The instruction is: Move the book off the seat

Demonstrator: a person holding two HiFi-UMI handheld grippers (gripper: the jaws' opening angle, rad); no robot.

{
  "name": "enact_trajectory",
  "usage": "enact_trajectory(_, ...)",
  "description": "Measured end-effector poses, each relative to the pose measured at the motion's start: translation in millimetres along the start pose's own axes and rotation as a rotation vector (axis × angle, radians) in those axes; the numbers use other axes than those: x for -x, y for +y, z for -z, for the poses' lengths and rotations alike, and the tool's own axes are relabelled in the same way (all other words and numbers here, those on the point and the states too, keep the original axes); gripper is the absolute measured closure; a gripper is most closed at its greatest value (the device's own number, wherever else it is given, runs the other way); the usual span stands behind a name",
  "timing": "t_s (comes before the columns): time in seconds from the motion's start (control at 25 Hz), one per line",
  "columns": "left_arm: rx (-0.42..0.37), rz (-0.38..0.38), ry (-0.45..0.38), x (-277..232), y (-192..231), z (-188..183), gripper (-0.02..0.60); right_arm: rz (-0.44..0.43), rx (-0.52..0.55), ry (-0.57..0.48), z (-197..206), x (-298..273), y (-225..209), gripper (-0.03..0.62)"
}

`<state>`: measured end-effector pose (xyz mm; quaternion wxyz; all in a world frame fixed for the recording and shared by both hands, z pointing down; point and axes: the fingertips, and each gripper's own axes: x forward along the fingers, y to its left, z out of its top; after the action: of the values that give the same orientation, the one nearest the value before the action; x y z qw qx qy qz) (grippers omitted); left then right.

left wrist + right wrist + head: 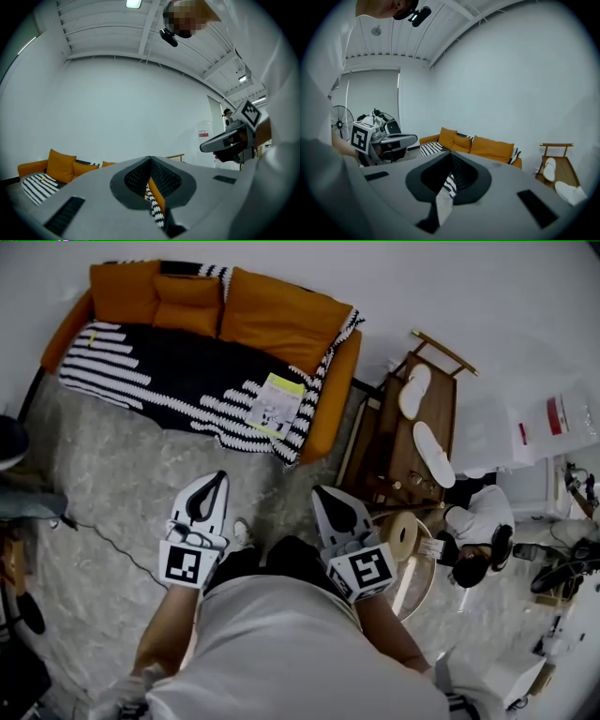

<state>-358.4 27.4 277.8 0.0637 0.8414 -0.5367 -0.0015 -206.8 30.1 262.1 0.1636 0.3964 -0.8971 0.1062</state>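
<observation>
The book (277, 404), a thin yellow-and-white one, lies flat on the striped blanket (178, 371) at the right end of the orange sofa's (281, 315) seat. Both grippers are held out in front of the person, over the floor short of the sofa. My left gripper (221, 474) is shut and holds nothing; its tips point toward the sofa's front edge. My right gripper (317, 489) is also shut and empty, just below the book's end of the sofa. In the left gripper view the closed jaws (150, 159) cover most of the sofa (61, 166). The right gripper view shows the sofa (478, 145) beyond the closed jaws (451, 154).
A wooden rack (412, 442) with two white slippers (415, 390) stands right of the sofa. Near it are a round stool (405, 535) and a crouching person in white (478, 521). A cable (103, 535) runs across the marbled floor on the left. A fan (340, 123) stands behind.
</observation>
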Motion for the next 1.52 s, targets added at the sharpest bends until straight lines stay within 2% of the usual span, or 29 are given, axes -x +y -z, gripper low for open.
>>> enact_trajectory(0.28,-0.013,0.044,0.031,-56.3,-1.7,1.4,0.565,0.031,-0.029,-0.019,-4.8,-19.9,-45.5,0.574)
enact_trajectory(0.56,-0.032,0.027,0.025,-106.0,-6.5,-14.4,0.565,0.024,-0.060,-0.053,-10.8,-43.8,-104.8,0.574)
enact_trajectory(0.8,-0.028,-0.011,0.073,-134.8,7.5,3.4,0.565,-0.031,-0.067,-0.022,2.6,-77.3,-125.4,0.574)
enact_trajectory(1.04,0.078,-0.023,0.104,-160.2,20.0,47.1,0.565,-0.058,-0.059,0.056,39.5,-119.5,-137.0,0.574)
enact_trajectory(1.24,0.099,-0.003,0.141,-185.2,23.3,95.9,0.565,-0.087,-0.055,0.115,77.1,-147.4,-140.1,0.574)
enact_trajectory(1.52,0.124,0.008,0.177,-207.0,44.2,166.7,0.565,-0.099,-0.061,0.102,117.1,-201.2,-142.1,0.574)
